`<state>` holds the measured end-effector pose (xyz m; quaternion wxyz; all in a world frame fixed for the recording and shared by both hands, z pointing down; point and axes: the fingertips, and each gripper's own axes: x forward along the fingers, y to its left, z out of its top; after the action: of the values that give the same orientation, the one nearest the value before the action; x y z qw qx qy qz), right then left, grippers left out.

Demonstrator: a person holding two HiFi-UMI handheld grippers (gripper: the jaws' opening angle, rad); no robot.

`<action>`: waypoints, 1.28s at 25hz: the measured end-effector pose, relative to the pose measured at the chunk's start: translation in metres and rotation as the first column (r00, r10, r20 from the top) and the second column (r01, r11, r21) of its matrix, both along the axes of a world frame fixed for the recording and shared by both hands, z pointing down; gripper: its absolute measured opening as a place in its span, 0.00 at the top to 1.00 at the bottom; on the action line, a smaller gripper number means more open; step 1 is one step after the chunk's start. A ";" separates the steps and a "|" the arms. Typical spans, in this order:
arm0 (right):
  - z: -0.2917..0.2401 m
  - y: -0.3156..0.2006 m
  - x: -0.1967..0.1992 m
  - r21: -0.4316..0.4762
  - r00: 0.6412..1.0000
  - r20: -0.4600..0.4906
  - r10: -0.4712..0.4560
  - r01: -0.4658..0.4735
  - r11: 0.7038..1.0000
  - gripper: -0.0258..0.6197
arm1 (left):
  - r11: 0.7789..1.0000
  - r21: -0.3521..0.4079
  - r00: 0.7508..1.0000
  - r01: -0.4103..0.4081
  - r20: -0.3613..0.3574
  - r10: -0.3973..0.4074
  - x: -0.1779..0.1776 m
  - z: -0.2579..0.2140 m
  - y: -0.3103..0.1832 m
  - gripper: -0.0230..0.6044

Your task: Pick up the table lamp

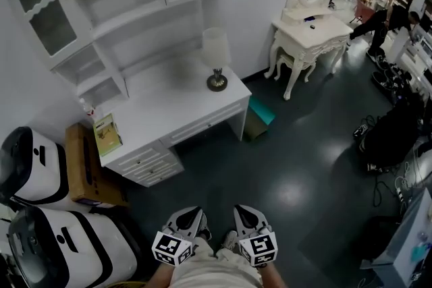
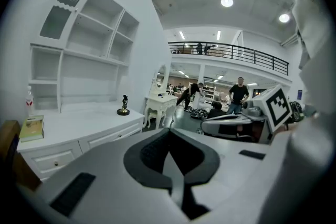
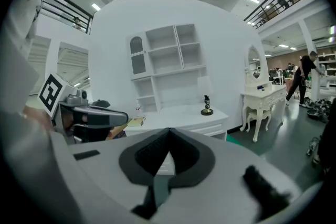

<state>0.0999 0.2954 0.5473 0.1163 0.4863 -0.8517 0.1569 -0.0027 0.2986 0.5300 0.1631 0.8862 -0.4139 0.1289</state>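
The table lamp (image 1: 216, 59), with a pale shade and a dark round base, stands upright on the right end of a white desk (image 1: 169, 111) under a shelf hutch. It shows small and distant in the left gripper view as the lamp (image 2: 124, 105) and in the right gripper view as the lamp (image 3: 207, 105). My left gripper (image 1: 195, 212) and right gripper (image 1: 244, 210) hang side by side over the dark floor, well short of the desk. Both are shut with nothing between the jaws, as seen at the left gripper (image 2: 169, 131) and the right gripper (image 3: 168, 132).
A book (image 1: 106, 133) and a small bottle (image 1: 84, 106) sit on the desk's left end. A brown box (image 1: 84, 165) and two white cases (image 1: 37, 165) stand left of it. A teal box (image 1: 259, 115) and a dressing table (image 1: 310, 34) stand to the right, with a person (image 1: 386, 20) beyond.
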 end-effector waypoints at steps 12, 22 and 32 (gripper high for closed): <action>-0.009 -0.090 -0.020 -0.010 0.999 -0.023 0.029 -0.029 1.000 0.94 | 1.000 -0.016 0.999 -0.027 -0.028 0.027 -0.022 -0.002 -0.099 0.95; -0.015 -0.179 -0.066 -0.025 0.993 -0.006 0.122 -0.122 0.992 0.94 | 0.994 -0.010 0.994 -0.105 -0.029 0.105 -0.073 -0.005 -0.192 0.95; 0.003 -0.237 -0.088 -0.059 0.992 -0.034 0.120 -0.122 0.991 0.94 | 0.993 -0.087 0.996 -0.084 -0.041 0.081 -0.101 0.023 -0.249 0.95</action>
<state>0.0115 0.0580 0.5507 0.1343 0.5354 -0.8137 0.1823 -0.1042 0.0500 0.5531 0.2047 0.8966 -0.3678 0.1373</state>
